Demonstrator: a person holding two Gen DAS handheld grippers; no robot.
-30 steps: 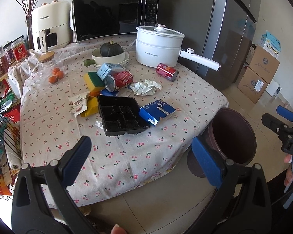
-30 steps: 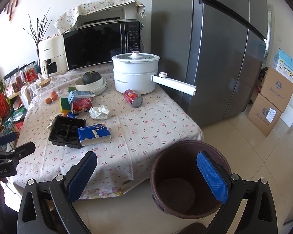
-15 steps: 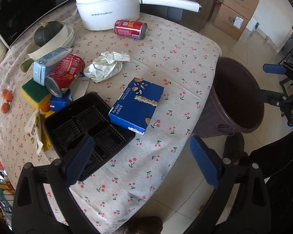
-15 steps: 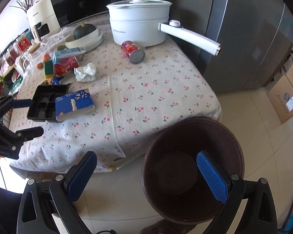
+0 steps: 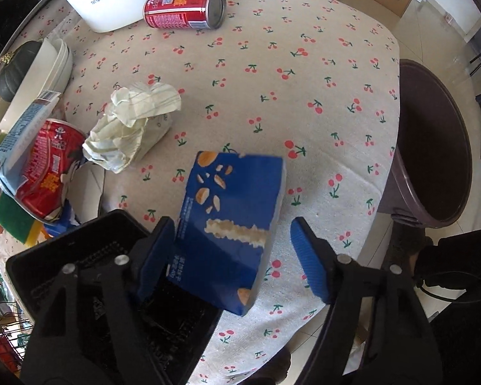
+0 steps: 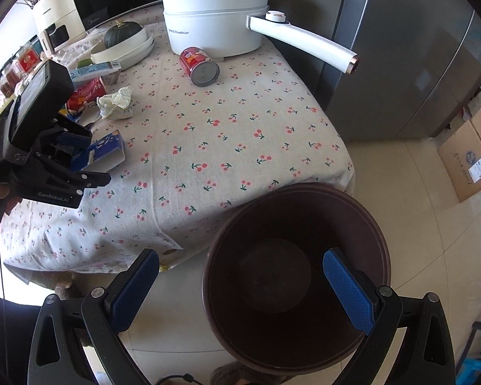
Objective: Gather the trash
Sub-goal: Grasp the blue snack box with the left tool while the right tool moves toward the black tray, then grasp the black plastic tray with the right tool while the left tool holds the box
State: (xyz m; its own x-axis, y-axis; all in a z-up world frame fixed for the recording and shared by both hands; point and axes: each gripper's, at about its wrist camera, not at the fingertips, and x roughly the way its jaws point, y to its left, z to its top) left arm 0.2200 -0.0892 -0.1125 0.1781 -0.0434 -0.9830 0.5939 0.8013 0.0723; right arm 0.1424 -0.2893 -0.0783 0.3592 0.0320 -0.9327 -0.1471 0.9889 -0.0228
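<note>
Blue box [image 5: 231, 224] between closing left tool [image 5: 232, 263]

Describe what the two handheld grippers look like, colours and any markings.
Both the left gripper and right gripper have black frames with silver pivot screws and fingers faced in textured blue pads. From the right wrist view, the left one shows white GenRobot.AI lettering.

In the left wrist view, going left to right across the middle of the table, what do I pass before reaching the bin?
Big red can → crumpled paper → blue box → bare stretch of the cherry tablecloth → brown trash bin on the floor.
</note>
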